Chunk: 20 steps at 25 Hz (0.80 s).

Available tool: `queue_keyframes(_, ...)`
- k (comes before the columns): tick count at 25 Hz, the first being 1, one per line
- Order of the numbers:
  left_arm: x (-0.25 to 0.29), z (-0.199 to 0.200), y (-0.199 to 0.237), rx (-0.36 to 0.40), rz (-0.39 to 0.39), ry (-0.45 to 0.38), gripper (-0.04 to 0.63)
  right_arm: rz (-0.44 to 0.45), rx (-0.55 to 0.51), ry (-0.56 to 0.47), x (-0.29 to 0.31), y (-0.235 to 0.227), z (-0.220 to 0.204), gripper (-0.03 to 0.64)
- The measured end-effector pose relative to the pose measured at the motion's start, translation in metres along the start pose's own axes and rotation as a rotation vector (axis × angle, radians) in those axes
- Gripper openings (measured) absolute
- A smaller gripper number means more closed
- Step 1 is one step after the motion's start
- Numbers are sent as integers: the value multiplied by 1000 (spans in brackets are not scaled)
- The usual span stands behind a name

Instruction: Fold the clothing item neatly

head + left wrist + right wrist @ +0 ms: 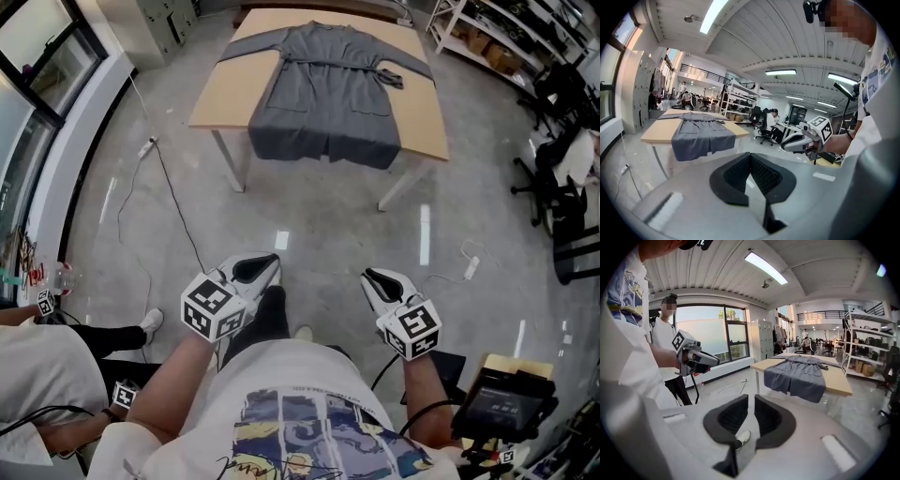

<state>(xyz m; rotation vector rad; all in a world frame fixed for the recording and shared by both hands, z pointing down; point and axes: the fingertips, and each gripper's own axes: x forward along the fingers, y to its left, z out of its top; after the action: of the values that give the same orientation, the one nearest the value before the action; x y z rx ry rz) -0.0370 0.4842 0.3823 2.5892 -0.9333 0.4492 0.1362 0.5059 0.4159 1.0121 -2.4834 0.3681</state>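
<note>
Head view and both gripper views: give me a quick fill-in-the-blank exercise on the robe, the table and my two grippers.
1. The robe spread on the wooden table is ____ in colour.
2. The left gripper has its jaws ____.
3. The right gripper has its jaws slightly ____, with nothing held.
4. At this moment ____ gripper touches the robe.
Missing words: gray; shut; apart; neither.
</note>
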Motion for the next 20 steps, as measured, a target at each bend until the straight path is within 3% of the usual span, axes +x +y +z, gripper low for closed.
queue_keyframes(10, 63, 49, 58, 18, -117, 2, 2, -70, 30, 18, 46, -53, 47, 37)
queue_keyframes(20, 90, 82, 149, 40, -160, 10, 2, -98, 14, 22, 135, -92, 109, 37)
